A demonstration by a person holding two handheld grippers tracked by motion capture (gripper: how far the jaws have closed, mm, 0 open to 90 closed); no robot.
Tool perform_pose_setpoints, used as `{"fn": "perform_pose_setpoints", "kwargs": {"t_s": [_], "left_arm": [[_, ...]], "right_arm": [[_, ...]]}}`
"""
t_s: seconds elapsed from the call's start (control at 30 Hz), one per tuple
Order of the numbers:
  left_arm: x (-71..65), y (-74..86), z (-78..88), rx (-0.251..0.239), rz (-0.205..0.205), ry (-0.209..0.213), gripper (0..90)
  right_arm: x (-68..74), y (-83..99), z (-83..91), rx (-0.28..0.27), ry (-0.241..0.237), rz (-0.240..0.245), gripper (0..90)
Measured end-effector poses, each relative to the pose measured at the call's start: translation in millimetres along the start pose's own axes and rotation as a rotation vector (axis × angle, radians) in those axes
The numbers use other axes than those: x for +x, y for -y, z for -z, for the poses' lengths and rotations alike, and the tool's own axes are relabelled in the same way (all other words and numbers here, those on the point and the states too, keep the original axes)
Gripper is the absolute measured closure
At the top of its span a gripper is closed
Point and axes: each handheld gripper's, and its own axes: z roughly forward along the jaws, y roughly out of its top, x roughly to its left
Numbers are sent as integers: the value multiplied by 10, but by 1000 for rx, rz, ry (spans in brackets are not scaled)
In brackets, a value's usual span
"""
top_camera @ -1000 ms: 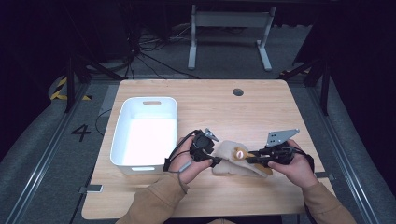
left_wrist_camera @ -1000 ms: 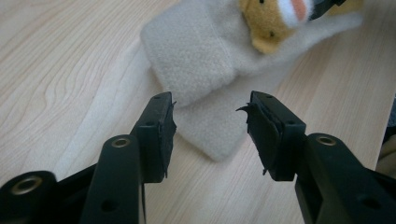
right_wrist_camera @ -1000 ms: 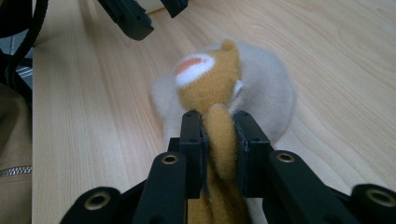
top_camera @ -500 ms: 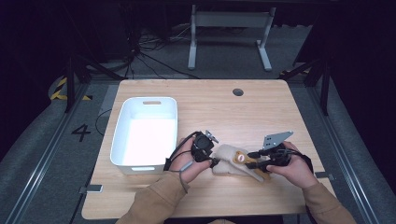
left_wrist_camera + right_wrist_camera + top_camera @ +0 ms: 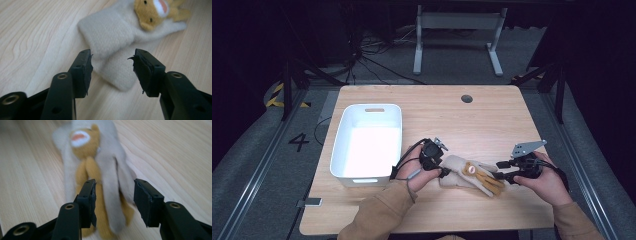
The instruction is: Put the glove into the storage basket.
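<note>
The soft beige fleece glove with an orange plush animal face (image 5: 472, 174) lies flat on the light wooden table (image 5: 492, 125), near the person's edge, between the two hands. Its long axis runs left to right: the cuff points to the left gripper (image 5: 443, 171), the fingers to the right gripper (image 5: 501, 176). In the left gripper view the cuff end (image 5: 117, 72) sits just beyond the parted jaws, which have just been opening and press on nothing. In the right gripper view the jaws stand released with the glove fingers (image 5: 110, 202) between them (the pads do not seem to touch). Both hands lie low and nearly level, pointing inward. The white plastic tub (image 5: 343, 150) stands to the left.
</note>
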Motion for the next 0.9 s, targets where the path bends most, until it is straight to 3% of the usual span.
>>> {"fn": "perform_pose_setpoints", "kwargs": {"t_s": [0.17, 0.2, 0.23, 0.33, 0.47, 0.6, 0.73, 0.8, 0.9], "left_arm": [[8, -5, -56, 10, -5, 15, 503], [7, -9, -59, 16, -7, 13, 503], [7, -12, -63, 21, -8, 16, 503], [18, -13, -76, 27, -22, 14, 507], [41, -6, -79, 11, -36, 18, 522], [59, 4, -78, 12, -37, 18, 527], [65, 8, -85, 17, -42, 17, 530], [69, 12, -93, 26, -47, 17, 535], [72, 16, -106, 35, -43, 17, 534]], "right_arm": [[-14, 80, 15, 70, -10, -31, 565], [-14, 80, 15, 70, -10, -31, 565], [-4, 103, 6, 108, -13, -23, 579], [13, 129, -16, 156, -29, -19, 579], [42, 151, -66, 187, -45, -10, 505], [47, 155, -99, 201, -38, 10, 505], [41, 159, -137, 216, -20, 35, 577], [38, 152, -130, 221, -7, 47, 726], [41, 144, -121, 218, -2, 47, 786]]}}
